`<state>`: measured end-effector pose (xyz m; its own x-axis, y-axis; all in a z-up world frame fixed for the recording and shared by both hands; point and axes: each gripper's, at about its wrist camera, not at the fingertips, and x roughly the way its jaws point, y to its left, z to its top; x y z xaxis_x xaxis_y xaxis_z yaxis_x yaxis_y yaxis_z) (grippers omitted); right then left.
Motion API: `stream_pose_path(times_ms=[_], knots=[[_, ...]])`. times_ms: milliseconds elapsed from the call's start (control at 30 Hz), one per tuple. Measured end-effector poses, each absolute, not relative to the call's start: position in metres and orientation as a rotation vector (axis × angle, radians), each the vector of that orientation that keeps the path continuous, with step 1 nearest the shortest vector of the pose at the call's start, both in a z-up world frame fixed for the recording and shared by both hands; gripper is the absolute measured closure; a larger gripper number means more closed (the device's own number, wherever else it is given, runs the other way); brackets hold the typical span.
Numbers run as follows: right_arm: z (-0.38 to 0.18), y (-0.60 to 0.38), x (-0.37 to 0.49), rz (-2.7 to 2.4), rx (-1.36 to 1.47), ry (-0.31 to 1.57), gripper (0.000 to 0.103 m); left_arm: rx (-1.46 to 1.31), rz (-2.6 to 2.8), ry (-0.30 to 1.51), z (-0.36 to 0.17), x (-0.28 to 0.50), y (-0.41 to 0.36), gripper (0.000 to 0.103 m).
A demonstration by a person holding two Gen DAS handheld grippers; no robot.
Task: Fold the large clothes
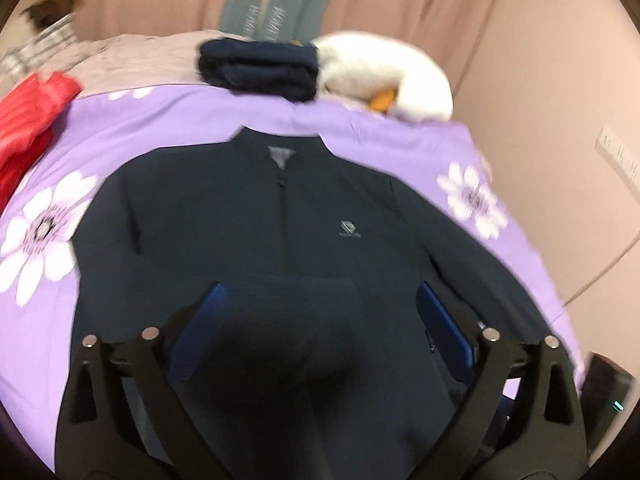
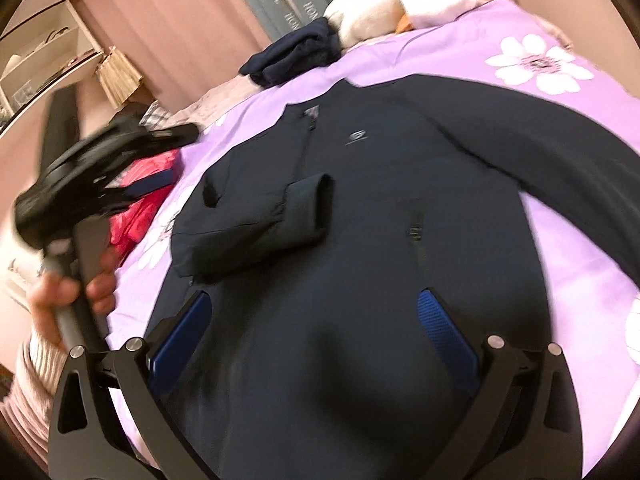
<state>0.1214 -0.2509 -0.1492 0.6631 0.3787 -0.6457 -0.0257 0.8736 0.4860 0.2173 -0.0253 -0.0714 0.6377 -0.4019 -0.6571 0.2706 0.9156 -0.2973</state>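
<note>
A large dark navy zip jacket (image 1: 248, 232) lies face up on the purple flowered bedspread (image 1: 168, 128), collar toward the far side. In the right wrist view the jacket (image 2: 380, 220) has its left sleeve (image 2: 260, 220) folded across the chest, and its other sleeve stretches out to the right. My left gripper (image 1: 320, 304) is open above the jacket's lower half, with the folded sleeve lying below its blue pads (image 1: 440, 328). My right gripper (image 2: 316, 312) is open above the jacket's hem area. The left gripper (image 2: 108, 168) also shows there, raised at the left in a hand.
A folded navy garment (image 1: 260, 68) and a white plush toy (image 1: 384, 76) lie at the head of the bed. A red garment (image 1: 28, 120) lies at the left edge. Pink curtains and a wall stand behind. A shelf (image 2: 36, 60) is at the far left.
</note>
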Motion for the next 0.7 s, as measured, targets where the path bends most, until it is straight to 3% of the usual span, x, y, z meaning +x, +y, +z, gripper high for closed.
stream_pose_path(times_ms=[333, 600, 633, 667, 700], knots=[[-0.145, -0.210, 0.213, 0.348, 0.347, 0.892, 0.001, -0.538, -0.098, 0.832, -0.134, 0.173, 0.161, 0.004], [-0.186, -0.195, 0.287, 0.235, 0.262, 1.037, 0.001, -0.667, -0.026, 0.882, -0.171, 0.149, 0.211, 0.004], [-0.191, -0.196, 0.290, 0.239, 0.284, 1.049, 0.004, -0.674, -0.029, 0.885, -0.173, 0.148, 0.213, 0.004], [-0.197, -0.199, 0.293, 0.252, 0.320, 1.061, 0.014, -0.674, -0.032, 0.886, -0.174, 0.146, 0.214, 0.004], [-0.203, -0.200, 0.295, 0.261, 0.349, 1.069, 0.030, -0.669, -0.032, 0.889, -0.175, 0.146, 0.214, 0.004]])
